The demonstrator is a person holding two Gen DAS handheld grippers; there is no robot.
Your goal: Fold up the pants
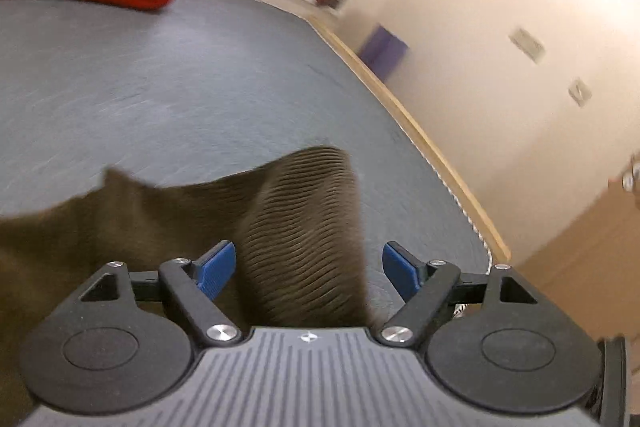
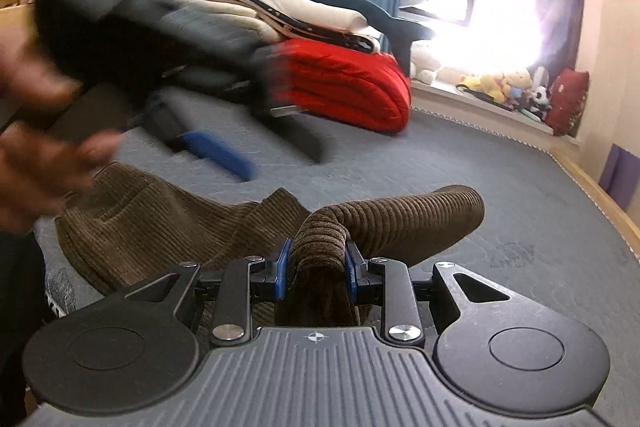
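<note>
A fold of the brown pants (image 2: 316, 251) is pinched by the right gripper (image 2: 316, 267); the left gripper (image 1: 308, 267) is spread, nothing gripped.

The pants (image 2: 168, 223) lie on the bed (image 2: 440, 163), a fold pinched in the right tool (image 2: 316, 267). Left and above them hangs the left tool (image 2: 224, 147). Behind, stacked bedding (image 2: 344, 83) sits at the bed's far end.
</note>
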